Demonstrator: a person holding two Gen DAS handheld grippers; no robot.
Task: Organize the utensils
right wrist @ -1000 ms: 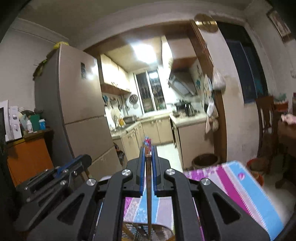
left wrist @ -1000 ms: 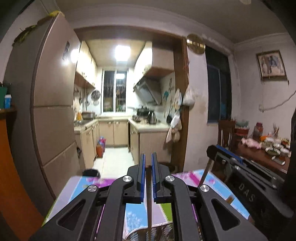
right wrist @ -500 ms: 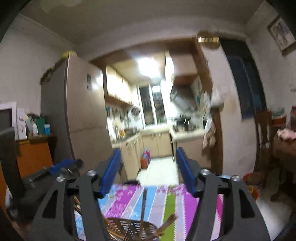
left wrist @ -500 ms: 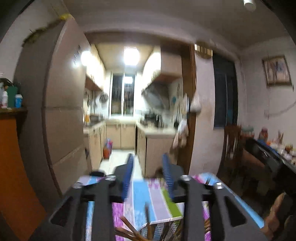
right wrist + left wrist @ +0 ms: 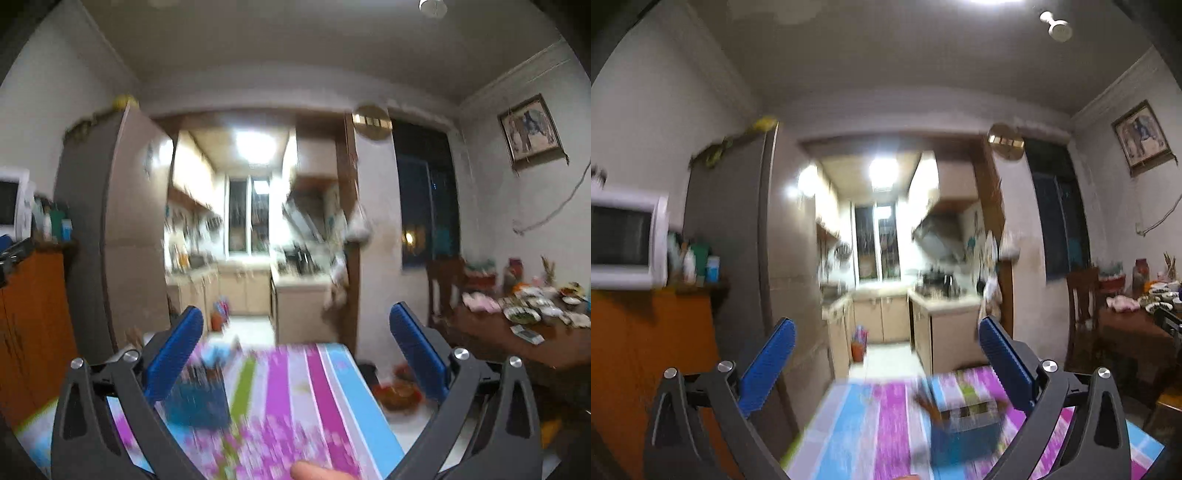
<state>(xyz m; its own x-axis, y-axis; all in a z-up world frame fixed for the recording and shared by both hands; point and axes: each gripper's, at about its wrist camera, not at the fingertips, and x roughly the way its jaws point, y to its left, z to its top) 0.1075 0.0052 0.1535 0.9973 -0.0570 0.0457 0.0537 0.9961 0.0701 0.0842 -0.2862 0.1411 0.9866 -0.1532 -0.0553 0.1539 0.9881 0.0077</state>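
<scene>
My left gripper [image 5: 886,343] is wide open and empty, held above the striped table [image 5: 871,435]. A blurred blue holder [image 5: 964,432] with a brown stick leaning out of it stands on the table, low between the jaws toward the right. My right gripper [image 5: 295,332] is also wide open and empty above the same table [image 5: 325,398]. The blurred blue holder [image 5: 199,398] lies low beside its left finger [image 5: 173,354]. Both views are motion-blurred. The mesh basket is out of view.
A tall fridge [image 5: 738,258] and an orange cabinet [image 5: 646,354] with a microwave [image 5: 624,236] stand to the left. The kitchen doorway [image 5: 886,277] is ahead. A dark dining table [image 5: 524,332] with dishes and a chair stands at the right. A fingertip [image 5: 306,470] shows at the bottom edge.
Both grippers opened wide, let go of the chopsticks and rose. The mesh basket dropped out of view; a blue holder now shows on the table.
</scene>
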